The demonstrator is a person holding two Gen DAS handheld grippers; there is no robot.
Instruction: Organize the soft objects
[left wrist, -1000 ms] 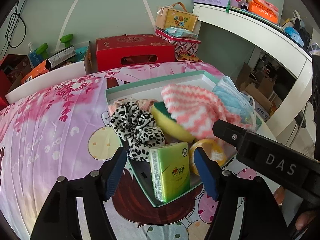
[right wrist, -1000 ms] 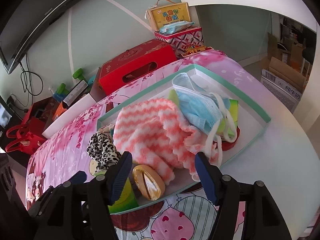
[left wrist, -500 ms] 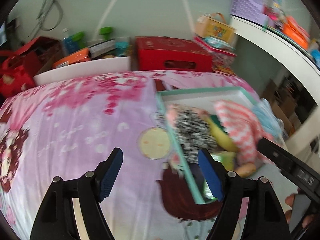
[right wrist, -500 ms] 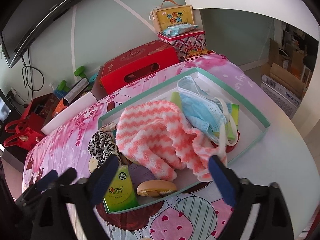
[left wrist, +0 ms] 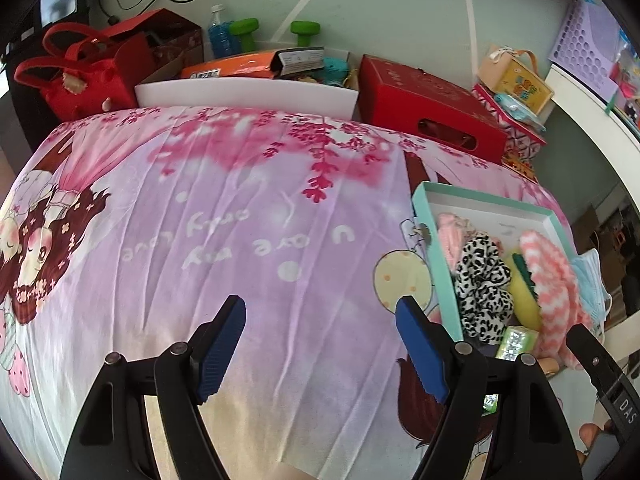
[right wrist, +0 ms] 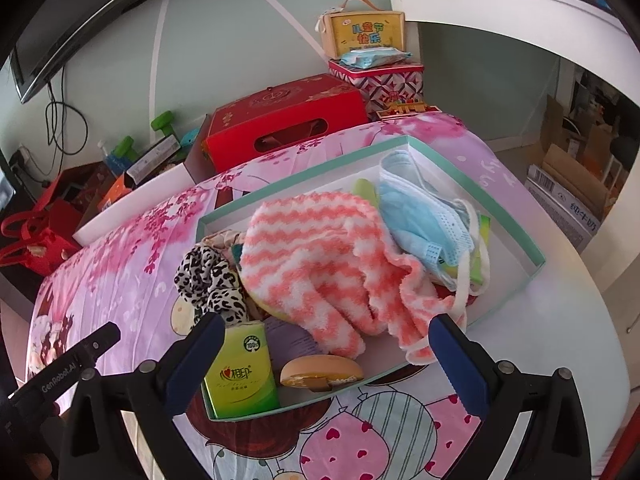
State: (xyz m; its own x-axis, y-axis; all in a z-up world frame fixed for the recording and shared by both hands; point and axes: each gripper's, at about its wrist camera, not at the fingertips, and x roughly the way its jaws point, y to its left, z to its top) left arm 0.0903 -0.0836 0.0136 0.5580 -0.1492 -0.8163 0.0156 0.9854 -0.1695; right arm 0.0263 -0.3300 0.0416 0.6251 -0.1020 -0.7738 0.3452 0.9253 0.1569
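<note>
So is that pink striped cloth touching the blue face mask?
Touching. In the right wrist view the blue face mask lies against and partly over the pink striped cloth's edge.

A pink cartoon-print sheet (left wrist: 224, 216) was spread over what was probably a bed, w/ a teal tray (right wrist: 536, 264) set directly on it.

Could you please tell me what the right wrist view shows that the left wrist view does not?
Only the right wrist view shows the bun-shaped toy whole, beside the green tissue pack, between the right gripper's opening, empty jaws. Only the left wrist view shows the open left gripper over bare bedsheet. Both show the teal box, leopard scrunchie and pink-striped cloth.
</note>
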